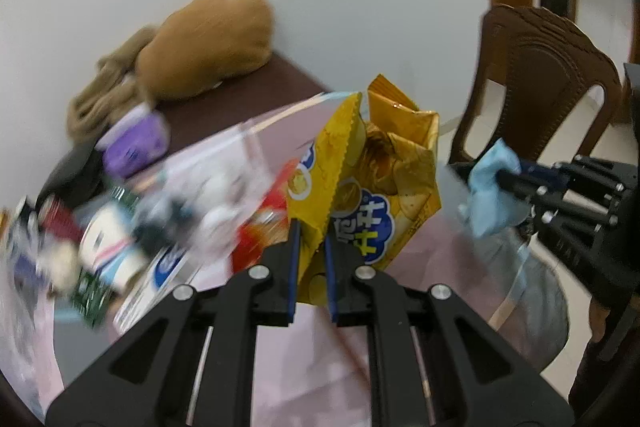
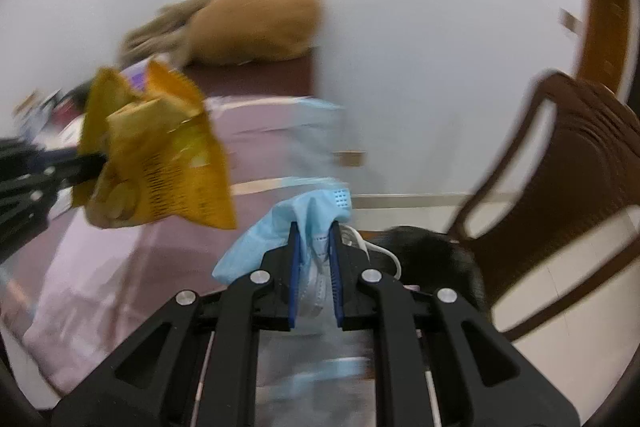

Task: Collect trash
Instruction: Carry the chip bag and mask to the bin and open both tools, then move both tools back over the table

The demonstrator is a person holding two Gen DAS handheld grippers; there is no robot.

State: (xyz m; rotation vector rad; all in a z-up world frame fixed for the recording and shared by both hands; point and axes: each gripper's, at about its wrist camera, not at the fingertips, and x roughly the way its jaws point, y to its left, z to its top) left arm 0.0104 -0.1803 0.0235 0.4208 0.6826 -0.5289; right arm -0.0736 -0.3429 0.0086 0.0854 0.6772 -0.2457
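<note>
My left gripper (image 1: 311,231) is shut on a crumpled yellow chip bag (image 1: 372,183) and holds it up above the pink-covered table (image 1: 304,355). The same bag (image 2: 156,155) shows at the left of the right wrist view, held by the left gripper (image 2: 94,163). My right gripper (image 2: 314,231) is shut on a light blue face mask (image 2: 308,215), off the table's right edge. In the left wrist view the right gripper (image 1: 508,179) holds the mask (image 1: 490,191) at the right.
Clutter of packets and boxes (image 1: 120,227) covers the table's left side, with a purple pack (image 1: 136,143) and a brown plush toy (image 1: 208,47) at the back by the wall. A brown plastic chair (image 1: 548,83) stands to the right. A translucent bag (image 1: 532,303) hangs below the right gripper.
</note>
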